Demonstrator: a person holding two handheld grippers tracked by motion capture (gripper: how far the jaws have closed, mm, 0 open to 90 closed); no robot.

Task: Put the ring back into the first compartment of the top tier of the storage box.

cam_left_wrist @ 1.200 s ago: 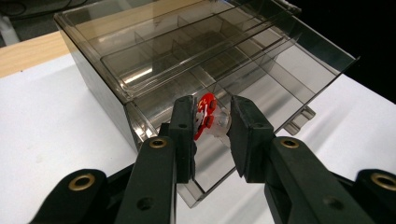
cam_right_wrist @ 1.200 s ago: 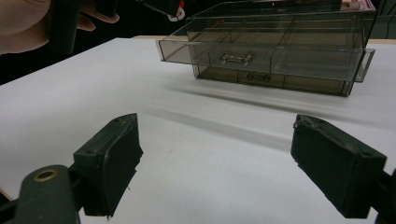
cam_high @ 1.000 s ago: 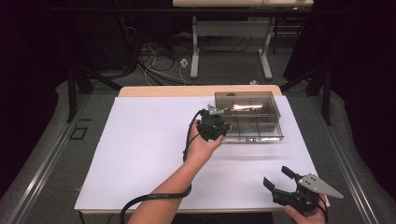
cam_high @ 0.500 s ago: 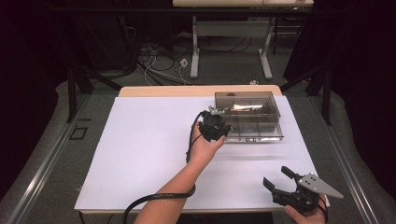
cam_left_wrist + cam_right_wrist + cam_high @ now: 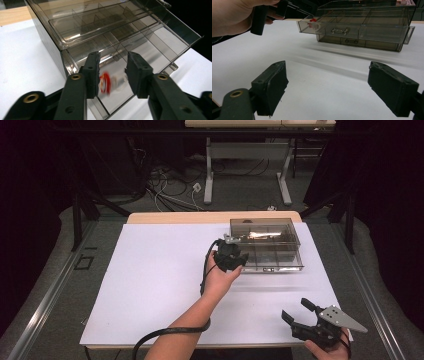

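Open drawer (image 5: 140,52); lid (image 5: 100,22) overhead

One smoky clear box (image 5: 265,245) on the counter (image 5: 150,285), one drawer (image 5: 140,57) pulled out. One small red-and-white piece (image 5: 110,83) in it. Two grippers: left (image 5: 231,256), right (image 5: 302,317). Two hands.

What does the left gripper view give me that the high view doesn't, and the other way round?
Left gripper view: a small red-and-white item, blurred, in the pulled-out drawer below the left gripper, whose jaws have just been opening and stand apart from it. High view: the right gripper, open, near the table's front edge, away from the box. Both: the clear compartment box.
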